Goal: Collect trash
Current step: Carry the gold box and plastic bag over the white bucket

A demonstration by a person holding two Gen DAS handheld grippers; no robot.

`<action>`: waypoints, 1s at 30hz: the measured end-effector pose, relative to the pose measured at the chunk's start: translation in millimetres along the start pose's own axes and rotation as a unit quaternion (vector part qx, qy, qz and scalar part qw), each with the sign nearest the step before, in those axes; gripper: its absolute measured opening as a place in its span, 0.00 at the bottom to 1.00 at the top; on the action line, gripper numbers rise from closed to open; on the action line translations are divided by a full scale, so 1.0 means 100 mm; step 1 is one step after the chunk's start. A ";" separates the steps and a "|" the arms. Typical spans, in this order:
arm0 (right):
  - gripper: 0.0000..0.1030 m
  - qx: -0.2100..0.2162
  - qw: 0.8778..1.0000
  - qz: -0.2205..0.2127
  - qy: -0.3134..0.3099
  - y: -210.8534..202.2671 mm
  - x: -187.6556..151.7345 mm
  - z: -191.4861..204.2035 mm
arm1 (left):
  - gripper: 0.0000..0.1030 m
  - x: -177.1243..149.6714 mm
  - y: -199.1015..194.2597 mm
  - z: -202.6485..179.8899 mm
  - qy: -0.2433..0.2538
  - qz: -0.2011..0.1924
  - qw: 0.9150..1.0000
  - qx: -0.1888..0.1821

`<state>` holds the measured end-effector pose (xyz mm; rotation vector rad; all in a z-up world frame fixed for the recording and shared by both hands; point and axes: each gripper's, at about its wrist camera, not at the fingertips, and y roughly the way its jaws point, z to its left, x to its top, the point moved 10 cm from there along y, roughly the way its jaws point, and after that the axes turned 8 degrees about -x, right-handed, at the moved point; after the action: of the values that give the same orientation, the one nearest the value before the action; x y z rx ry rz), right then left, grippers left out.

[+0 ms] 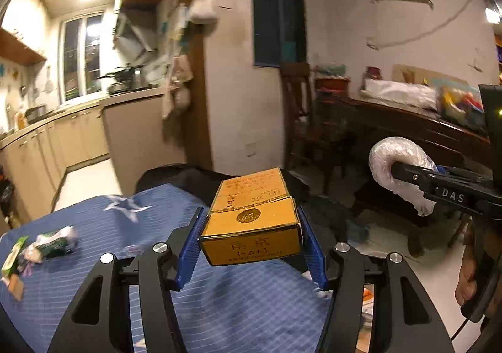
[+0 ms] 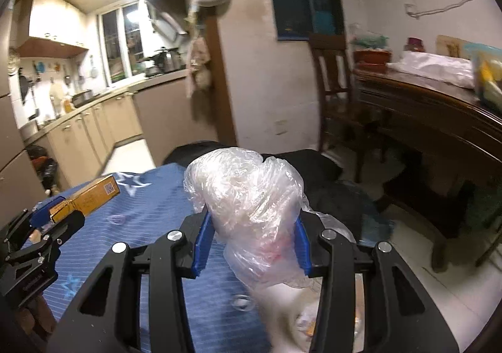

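The left tool [image 1: 251,237] is clamped on a yellow box [image 1: 251,227], one blue pad against each side, the box lifted above the blue striped cloth [image 1: 94,227]. The right tool [image 2: 251,237] grips a crumpled clear plastic bag [image 2: 248,196] between its pads; the bag bulges above them and hangs below. More scraps [image 1: 40,249], a green wrapper among them, lie on the cloth well to the left of the box. The cloth hides the surface under it, and the scraps are too blurred to name.
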<state>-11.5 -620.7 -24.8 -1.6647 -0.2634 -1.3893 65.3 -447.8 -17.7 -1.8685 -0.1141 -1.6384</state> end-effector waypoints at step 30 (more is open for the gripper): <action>0.41 -0.091 0.985 0.134 0.050 0.61 -0.96 -1.86 | 0.57 -0.85 1.75 -2.16 0.073 0.167 0.972 -0.149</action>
<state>-127.1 -757.1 -149.9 -1.6994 0.1466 -1.3167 -58.3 -667.3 -162.3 -1.8477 0.5086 -1.6118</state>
